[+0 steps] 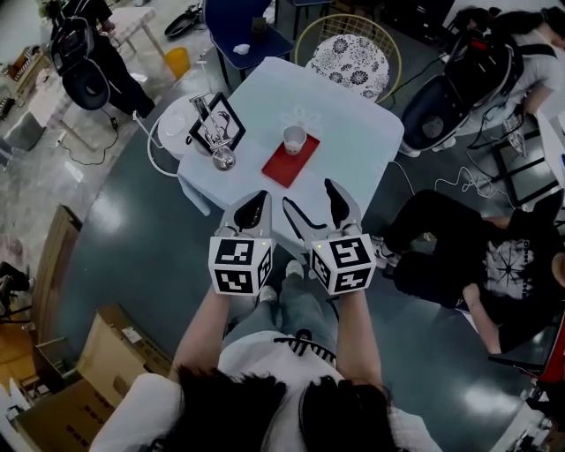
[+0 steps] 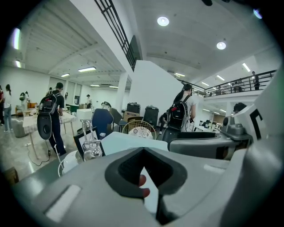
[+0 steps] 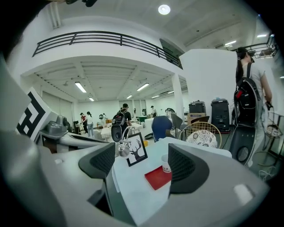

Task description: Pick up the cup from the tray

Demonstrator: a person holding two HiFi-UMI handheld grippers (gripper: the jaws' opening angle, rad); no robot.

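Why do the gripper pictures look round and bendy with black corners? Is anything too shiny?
Left gripper view and right gripper view: a wide lens bends straight lines, like the railing, and darkens the corners. Right gripper view: the ceiling lamp glares white. Head view: pale shine patches on the floor.

Open hall: glossy dark floor (image 1: 132, 256), pale-clothed desk (image 1: 362, 141), wire chair (image 1: 351, 60) with patterned cushion beyond it, cardboard boxes (image 1: 110, 357) lower left, railed mezzanine (image 3: 102, 37), recessed ceiling lights (image 3: 164, 9).
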